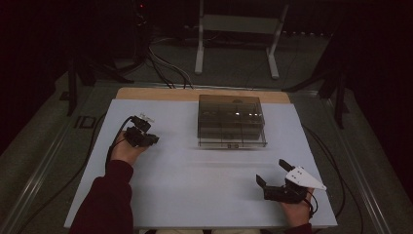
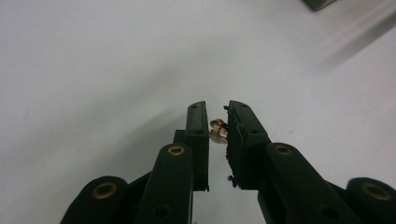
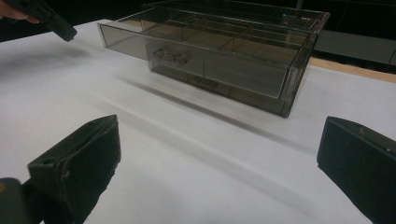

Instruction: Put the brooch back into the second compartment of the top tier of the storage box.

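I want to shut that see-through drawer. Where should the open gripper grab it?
Probably the small handle in the middle of the drawer front. It sticks out towards the right gripper, whose jaws stand wide open, so come straight in from the near side, level with the table. The left gripper is busy pinching a tiny piece.

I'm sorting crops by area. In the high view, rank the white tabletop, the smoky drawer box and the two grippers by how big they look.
1. White tabletop
2. Smoky drawer box
3. Right gripper and left gripper: the right looks somewhat larger, but it is nearer the camera, so unranked.
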Demonstrator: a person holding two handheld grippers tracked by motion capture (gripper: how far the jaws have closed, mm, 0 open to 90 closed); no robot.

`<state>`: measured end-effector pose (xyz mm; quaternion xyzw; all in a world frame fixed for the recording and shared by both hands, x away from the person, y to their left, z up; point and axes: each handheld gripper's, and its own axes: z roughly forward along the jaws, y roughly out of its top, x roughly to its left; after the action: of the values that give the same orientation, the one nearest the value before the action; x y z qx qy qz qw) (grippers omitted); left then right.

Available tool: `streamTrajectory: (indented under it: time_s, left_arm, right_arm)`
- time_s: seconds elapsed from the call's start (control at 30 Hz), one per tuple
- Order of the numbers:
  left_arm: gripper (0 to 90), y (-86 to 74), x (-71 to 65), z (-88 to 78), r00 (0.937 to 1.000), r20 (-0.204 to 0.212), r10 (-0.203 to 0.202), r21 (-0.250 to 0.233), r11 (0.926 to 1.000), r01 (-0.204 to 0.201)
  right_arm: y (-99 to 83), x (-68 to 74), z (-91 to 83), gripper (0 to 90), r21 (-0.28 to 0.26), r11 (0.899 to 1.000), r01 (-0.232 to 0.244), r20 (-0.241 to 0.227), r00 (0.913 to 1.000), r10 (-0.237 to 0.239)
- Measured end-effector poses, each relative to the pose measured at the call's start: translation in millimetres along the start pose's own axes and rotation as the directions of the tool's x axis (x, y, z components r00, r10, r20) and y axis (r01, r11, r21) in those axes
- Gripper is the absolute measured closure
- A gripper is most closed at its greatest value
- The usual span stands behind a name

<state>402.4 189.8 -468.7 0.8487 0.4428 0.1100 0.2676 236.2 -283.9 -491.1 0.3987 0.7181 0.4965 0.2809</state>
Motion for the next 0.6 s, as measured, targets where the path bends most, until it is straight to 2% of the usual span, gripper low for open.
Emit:
streamTrajectory:
  time_s: [0.6]
  left_arm:
    - [80.5, 9.9, -7.7, -14.4, 0.9999, 0.003, 0.017, -0.039, 0.9991, -0.016]
  right_arm:
    - [-0.3, 0.2, 0.6, 0.0, 0.002, 1.0, 0.001, -0.001, 1.0, -0.001]
